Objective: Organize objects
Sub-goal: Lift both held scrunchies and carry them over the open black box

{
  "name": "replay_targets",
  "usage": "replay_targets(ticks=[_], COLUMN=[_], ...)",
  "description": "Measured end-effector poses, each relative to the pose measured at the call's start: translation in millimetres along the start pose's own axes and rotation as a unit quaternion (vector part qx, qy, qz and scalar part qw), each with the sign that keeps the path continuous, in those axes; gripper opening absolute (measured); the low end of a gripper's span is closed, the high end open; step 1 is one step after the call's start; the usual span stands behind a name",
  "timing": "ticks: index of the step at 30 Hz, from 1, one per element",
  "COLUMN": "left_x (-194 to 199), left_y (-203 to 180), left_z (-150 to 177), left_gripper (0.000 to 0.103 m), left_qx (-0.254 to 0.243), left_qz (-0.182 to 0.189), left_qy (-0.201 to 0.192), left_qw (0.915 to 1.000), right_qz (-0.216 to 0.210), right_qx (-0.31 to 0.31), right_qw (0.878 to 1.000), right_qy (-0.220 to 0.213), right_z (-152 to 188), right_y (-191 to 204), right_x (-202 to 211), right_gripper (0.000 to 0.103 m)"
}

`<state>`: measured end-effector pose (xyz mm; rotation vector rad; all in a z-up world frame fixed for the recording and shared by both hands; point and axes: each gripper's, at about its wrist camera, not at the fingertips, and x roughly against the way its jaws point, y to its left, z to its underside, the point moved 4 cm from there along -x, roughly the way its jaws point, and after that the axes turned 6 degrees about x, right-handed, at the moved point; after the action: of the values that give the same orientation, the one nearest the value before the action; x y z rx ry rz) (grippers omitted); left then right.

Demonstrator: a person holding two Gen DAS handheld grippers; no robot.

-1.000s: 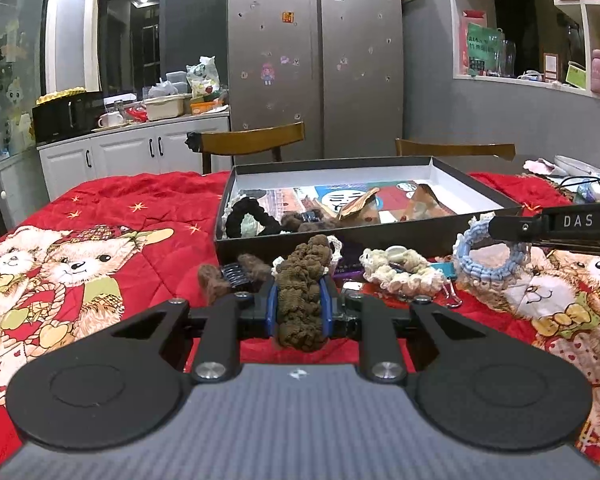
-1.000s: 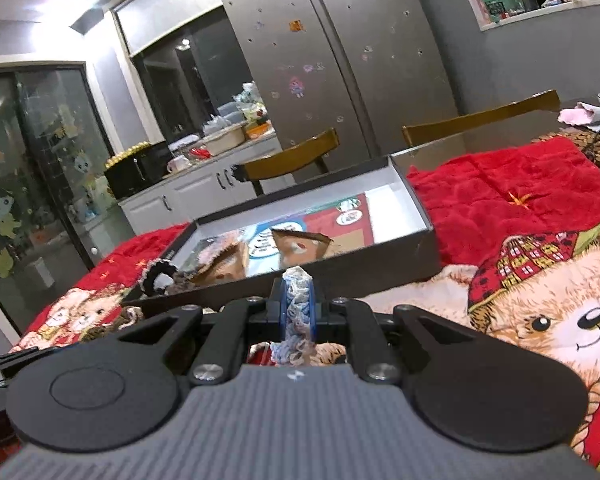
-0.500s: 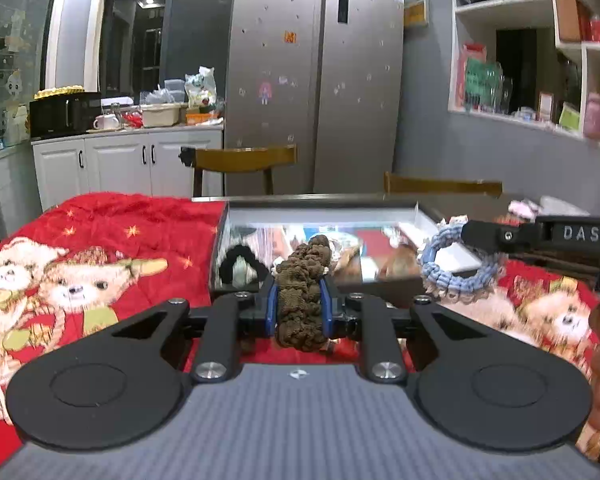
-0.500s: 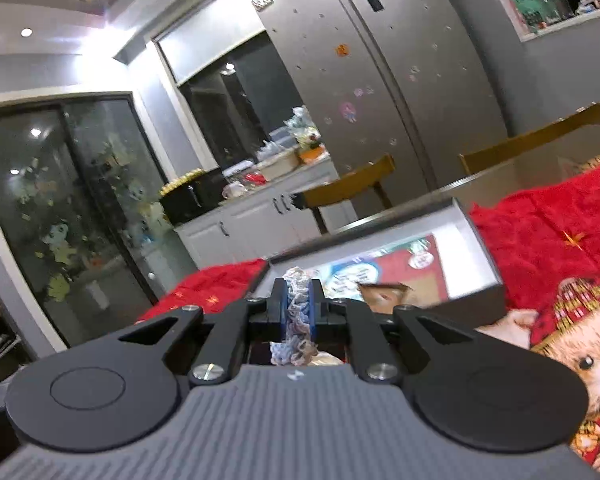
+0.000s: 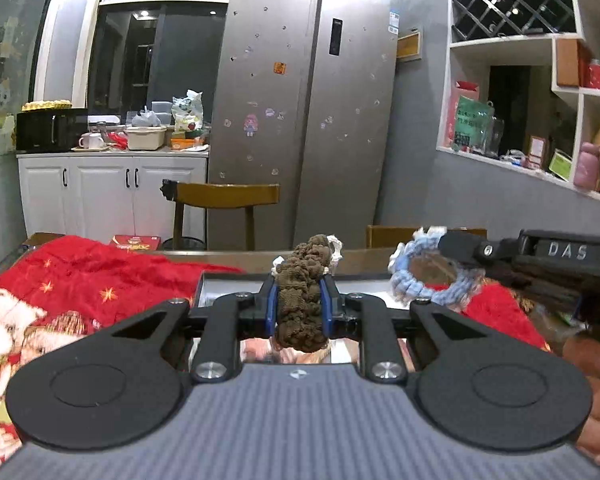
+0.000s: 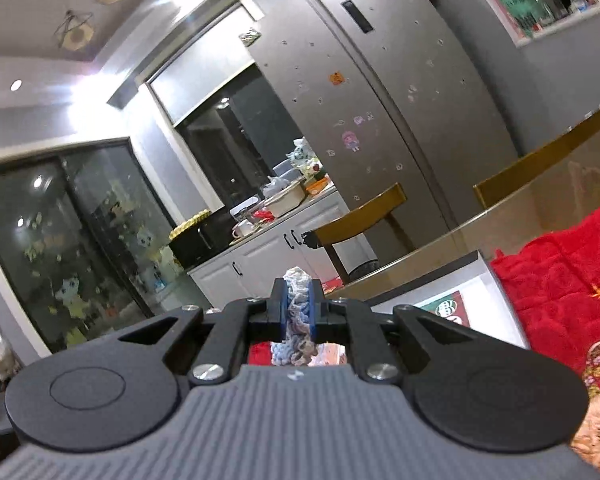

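My left gripper is shut on a fuzzy brown scrunchie and holds it in the air over the near wall of the open dark box. In the same view, at the right, my right gripper holds up a light blue knitted scrunchie. The right wrist view shows the right gripper shut on that blue scrunchie, with the box's far corner below and to the right. Most of the box's contents are hidden behind the gripper bodies.
A red bear-print blanket covers the table. Wooden chairs stand at the far side before a steel fridge. White cabinets with a cluttered counter are at the left. Wall shelves hang at the right.
Both grippers have risen from the table with their scrunchies, and the views now tilt up toward the kitchen. The loose hair ties on the blanket have dropped out of sight.
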<state>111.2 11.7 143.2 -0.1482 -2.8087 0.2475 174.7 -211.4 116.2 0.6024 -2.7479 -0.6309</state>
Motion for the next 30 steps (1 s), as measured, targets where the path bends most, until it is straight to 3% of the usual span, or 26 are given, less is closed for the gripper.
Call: replay_targets(ticks=[6,9,11,18,24,30], left_x=[-27,-41,-52,-110,-149,-182], left_y=[14,25,34,66,95,97], left_z=[-35,-44,-44,-27,7,37], left_gripper=[0.025,0.025,0.025,0.025,0.025,0.025], left_qx=[0.024,0.032,0.050,0.065,0.095,0.057], left_qz=[0.005,-0.018,-0.014,-0.008,0.008,-0.036], left_qy=[0.001,-0.005,-0.001,0.047,0.082,0.113], left_qw=[0.9997,0.9993,0.9987,0.9967,0.9921,0.9914], right_qz=[0.004,0.005,0.014,0.019,0.047,0.063], right_qx=[-0.024,-0.043,-0.058,-0.101,-0.072,-0.043], right_qw=[1.000,0.999,0.998,0.992,0.989,0.986], right_qy=[0.013,0.024,0.033,0.074,0.119,0.148], right_z=[-3,0,3,28,55,73], right_y=[-5,-7,-11,-19,-24,-31], right_x=[-40,-65,-85,-143,-162,-164], right_gripper=[0.012,0.012,0.012,0.012,0.012,0.012])
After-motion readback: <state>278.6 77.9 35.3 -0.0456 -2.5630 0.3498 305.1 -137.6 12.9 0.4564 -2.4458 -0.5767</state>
